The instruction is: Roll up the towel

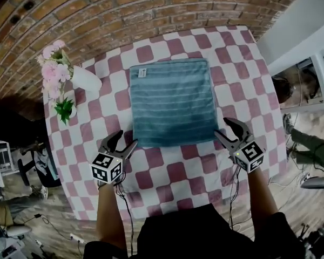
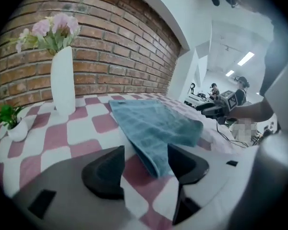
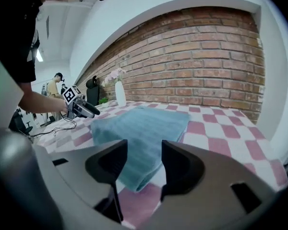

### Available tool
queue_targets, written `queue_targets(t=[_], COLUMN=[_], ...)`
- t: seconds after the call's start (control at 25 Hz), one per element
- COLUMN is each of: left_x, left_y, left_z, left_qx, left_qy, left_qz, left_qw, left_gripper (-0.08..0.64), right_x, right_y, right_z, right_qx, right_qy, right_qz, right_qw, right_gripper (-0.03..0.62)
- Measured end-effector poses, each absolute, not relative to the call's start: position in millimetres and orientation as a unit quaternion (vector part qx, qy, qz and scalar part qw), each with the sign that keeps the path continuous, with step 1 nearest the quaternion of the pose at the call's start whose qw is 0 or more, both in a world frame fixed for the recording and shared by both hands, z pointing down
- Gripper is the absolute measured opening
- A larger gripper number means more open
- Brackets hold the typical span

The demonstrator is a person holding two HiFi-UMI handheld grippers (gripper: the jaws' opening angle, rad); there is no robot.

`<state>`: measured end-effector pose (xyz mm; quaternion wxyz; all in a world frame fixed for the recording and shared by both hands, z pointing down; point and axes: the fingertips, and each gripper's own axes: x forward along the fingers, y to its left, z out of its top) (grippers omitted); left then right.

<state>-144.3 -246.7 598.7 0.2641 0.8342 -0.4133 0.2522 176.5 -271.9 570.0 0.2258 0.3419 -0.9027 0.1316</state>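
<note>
The towel (image 1: pixel 173 101) lies spread out, unrolled, on the checkered tabletop (image 1: pixel 173 171). My left tool (image 1: pixel 124 141) stands at the towel's near left corner and my right tool (image 1: pixel 222 127) at its near right corner. Both are spread, pinching nothing.

My head camera looks steeply down on the whole checked table (image 1: pixel 167 172), with the towel (image 1: pixel 173 101) in the middle. The camera on my left gripper (image 1: pixel 126 139) rides low, close behind its jaws, facing over the towel toward the brick wall (image 1: pixel 124 9). The one on my right gripper (image 1: pixel 222 127) does likewise from the other corner. Each catches the other gripper, and all three views share the towel.
</note>
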Motion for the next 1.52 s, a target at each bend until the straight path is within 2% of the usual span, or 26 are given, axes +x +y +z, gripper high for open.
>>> queue_targets(t=[0.24,0.4,0.44,0.52,0.64,0.72,0.76,1.08,1.52], left_x=[-129.6,-122.4,-121.4,-120.2,-121.9,-122.4,-122.0,-125.4,-147.8], left_y=[-198.2,-200.2,-203.3,-209.2,-214.5,-214.8,-213.1,-165.7,-53.9], left_z=[632.3,635.8,635.0,634.9,639.3,638.9,638.2,627.9,622.0], left_qx=[0.834,0.832,0.833,0.833,0.827,0.825,0.825,0.839,0.857], left_qy=[-0.373,-0.381,-0.386,-0.395,-0.409,-0.412,-0.410,-0.368,-0.309], left_qz=[0.321,0.331,0.327,0.314,0.316,0.322,0.325,0.351,0.382], left_qw=[0.250,0.228,0.225,0.227,0.222,0.215,0.213,0.193,0.155], left_gripper=[0.288,0.252,0.232,0.209,0.103,0.024,0.015,0.012,0.012], right_x=[183.2,180.2,179.1,178.3,182.4,185.0,186.3,187.2,165.3], right_y=[-215.7,-215.2,-217.0,-221.1,-222.1,-219.1,-216.9,-175.2,-38.8], right_z=[623.6,637.7,638.7,639.7,641.4,641.5,641.0,626.7,619.5], right_qx=[0.343,0.351,0.352,0.359,0.369,0.370,0.370,0.365,0.343], right_qy=[-0.873,-0.861,-0.859,-0.854,-0.846,-0.844,-0.844,-0.844,-0.839], right_qz=[0.167,0.157,0.156,0.149,0.141,0.138,0.137,0.140,0.183], right_qw=[0.304,0.334,0.338,0.346,0.357,0.362,0.364,0.367,0.381], right_gripper=[0.207,0.206,0.203,0.152,0.053,0.030,0.025,0.021,0.021])
